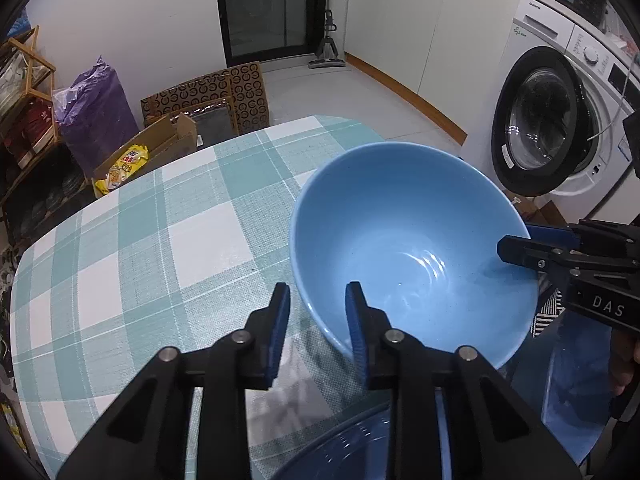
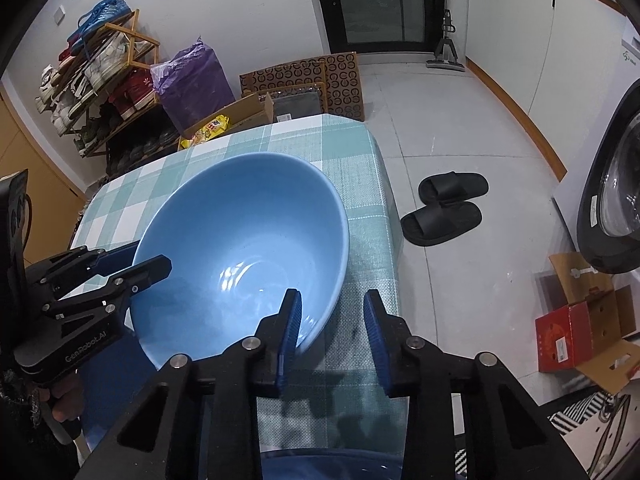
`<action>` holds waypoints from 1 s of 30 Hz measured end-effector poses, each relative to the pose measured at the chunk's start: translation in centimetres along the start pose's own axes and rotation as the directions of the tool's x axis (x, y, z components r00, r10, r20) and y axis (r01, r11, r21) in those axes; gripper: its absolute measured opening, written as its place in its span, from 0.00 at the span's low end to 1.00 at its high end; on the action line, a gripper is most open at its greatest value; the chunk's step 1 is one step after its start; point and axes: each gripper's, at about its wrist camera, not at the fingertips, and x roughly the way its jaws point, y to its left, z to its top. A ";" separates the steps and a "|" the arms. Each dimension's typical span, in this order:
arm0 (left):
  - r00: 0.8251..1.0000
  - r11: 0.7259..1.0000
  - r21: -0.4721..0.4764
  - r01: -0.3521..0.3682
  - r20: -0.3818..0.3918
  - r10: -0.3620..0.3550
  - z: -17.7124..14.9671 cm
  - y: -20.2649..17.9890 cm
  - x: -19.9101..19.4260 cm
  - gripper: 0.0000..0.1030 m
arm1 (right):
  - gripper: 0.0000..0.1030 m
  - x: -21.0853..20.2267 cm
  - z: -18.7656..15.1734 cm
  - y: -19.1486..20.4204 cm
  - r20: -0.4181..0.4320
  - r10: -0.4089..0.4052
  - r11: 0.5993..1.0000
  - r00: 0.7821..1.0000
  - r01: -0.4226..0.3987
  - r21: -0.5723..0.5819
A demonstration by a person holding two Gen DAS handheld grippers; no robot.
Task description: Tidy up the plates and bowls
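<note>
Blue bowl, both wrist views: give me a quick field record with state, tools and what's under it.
object: light blue bowl, empty
surface: teal-and-white checked tablecloth
left tool: open, straddling the bowl rim, one finger inside and one outside
right tool: open, straddling the rim on the opposite side in the same way
contact: neither tool is visibly clamped on the rim
support: cannot tell whether the bowl rests on the table
nearby: darker blue dish at the near edge, mostly hidden, type unclear
</note>
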 end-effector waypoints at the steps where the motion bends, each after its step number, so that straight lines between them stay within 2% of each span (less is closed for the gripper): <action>1: 1.000 1.000 0.002 0.005 0.002 -0.005 0.0 -0.1 0.0 0.20 | 0.26 0.0 0.0 0.1 0.000 0.002 1.000 1.000 -0.002 -0.004; 5: 1.000 1.000 0.004 0.003 0.005 -0.003 0.1 -0.3 -0.2 0.18 | 0.18 -0.1 -0.1 0.7 -0.002 -0.002 1.000 1.000 0.002 -0.025; 19: 1.000 1.000 0.004 0.003 0.011 -0.003 0.2 -0.3 -0.2 0.17 | 0.18 0.1 -0.2 1.0 0.003 -0.013 0.999 1.000 0.013 -0.038; 30: 0.999 1.000 0.010 0.008 0.047 -0.009 0.6 -1.1 -1.5 0.17 | 0.18 -1.6 -0.4 0.5 0.048 -0.020 0.999 0.999 0.022 -0.040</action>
